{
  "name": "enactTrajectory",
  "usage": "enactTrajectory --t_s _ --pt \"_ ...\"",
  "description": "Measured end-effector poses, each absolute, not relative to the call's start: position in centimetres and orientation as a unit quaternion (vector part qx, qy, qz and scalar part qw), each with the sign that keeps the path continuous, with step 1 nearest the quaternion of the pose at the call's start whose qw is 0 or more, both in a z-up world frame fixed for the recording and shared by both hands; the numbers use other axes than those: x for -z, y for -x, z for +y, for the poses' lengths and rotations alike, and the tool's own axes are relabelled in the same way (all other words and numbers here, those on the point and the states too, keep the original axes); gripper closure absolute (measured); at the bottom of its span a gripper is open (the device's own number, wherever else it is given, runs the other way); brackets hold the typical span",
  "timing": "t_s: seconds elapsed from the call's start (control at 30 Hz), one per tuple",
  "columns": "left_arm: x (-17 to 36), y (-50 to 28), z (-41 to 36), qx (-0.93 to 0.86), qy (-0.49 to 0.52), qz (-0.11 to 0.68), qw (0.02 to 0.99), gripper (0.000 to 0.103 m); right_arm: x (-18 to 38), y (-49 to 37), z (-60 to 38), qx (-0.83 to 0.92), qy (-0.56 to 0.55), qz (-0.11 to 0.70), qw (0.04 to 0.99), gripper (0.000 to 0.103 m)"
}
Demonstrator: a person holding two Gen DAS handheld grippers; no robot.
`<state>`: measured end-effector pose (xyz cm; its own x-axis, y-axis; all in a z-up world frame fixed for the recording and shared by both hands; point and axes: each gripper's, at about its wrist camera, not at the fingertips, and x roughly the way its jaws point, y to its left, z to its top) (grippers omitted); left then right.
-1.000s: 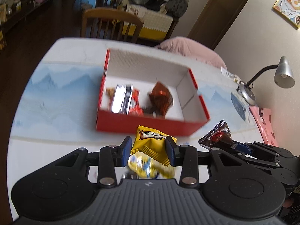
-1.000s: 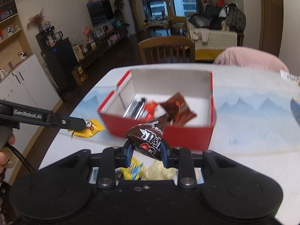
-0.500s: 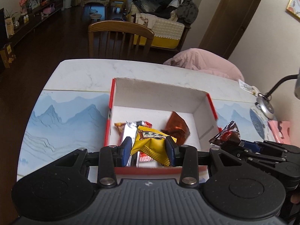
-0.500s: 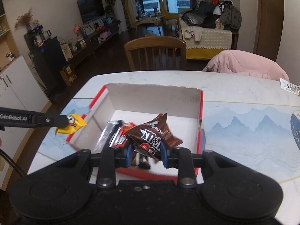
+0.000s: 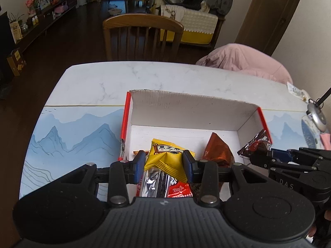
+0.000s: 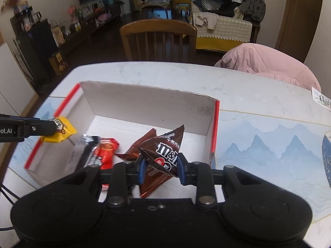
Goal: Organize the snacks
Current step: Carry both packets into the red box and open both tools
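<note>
The red cardboard box sits open on the table, white inside, and it serves as the landmark for everything else. On its floor lie a silver-and-black wrapped bar, a red packet just right of that bar, and a shiny copper-brown foil packet toward the box's right side. A sliver of an orange wrapper peeks out behind the left finger; what it is cannot be told from this angle.

Above the box's near left part, the left gripper has its blue fingers closed onto a yellow snack packet with dark printed characters; the pads press on both its sides and the packet hangs clear over the bar and red packet. From the right wrist view the same yellow packet appears over the box's left wall.

Over the box's near right part, the right gripper is clamped tight on a brown M&M's bag, its fingers pinching the bag's lower part so the top corner stands up. In the left wrist view that bag shows at the box's right wall, which carries a red rim.

Beneath the box is a mat printed with pale blue mountains lying on the white marbled table. Beyond the box's far wall stands a wooden chair, and to the far right of it a pink padded garment. A lamp base rests on the table right of the box.
</note>
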<state>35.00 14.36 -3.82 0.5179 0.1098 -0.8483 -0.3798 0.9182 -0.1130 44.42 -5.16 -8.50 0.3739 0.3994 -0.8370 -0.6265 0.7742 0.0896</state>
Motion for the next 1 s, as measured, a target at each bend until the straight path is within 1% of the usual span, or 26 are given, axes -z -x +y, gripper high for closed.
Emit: enactTrajectory --t_s 0.47,0.73,1.0 --pt "7.7 -38.1 13.9 -0.153 0.121 0.513 0.836 0.065 11.7 -47.4 -3.6 -0.311 0.130 0.491 0.803 0.074" --pt "9.4 -38.0 13.8 -0.153 0.124 0.534 0.822 0.065 12.2 -47.6 -3.6 -0.313 0.122 0.504 0.796 0.073" --pt "9.8 -37.3 13.5 -0.146 0.127 0.542 0.818 0.064 12.5 -47.0 -4.1 -0.310 0.112 0.516 0.790 0.070"
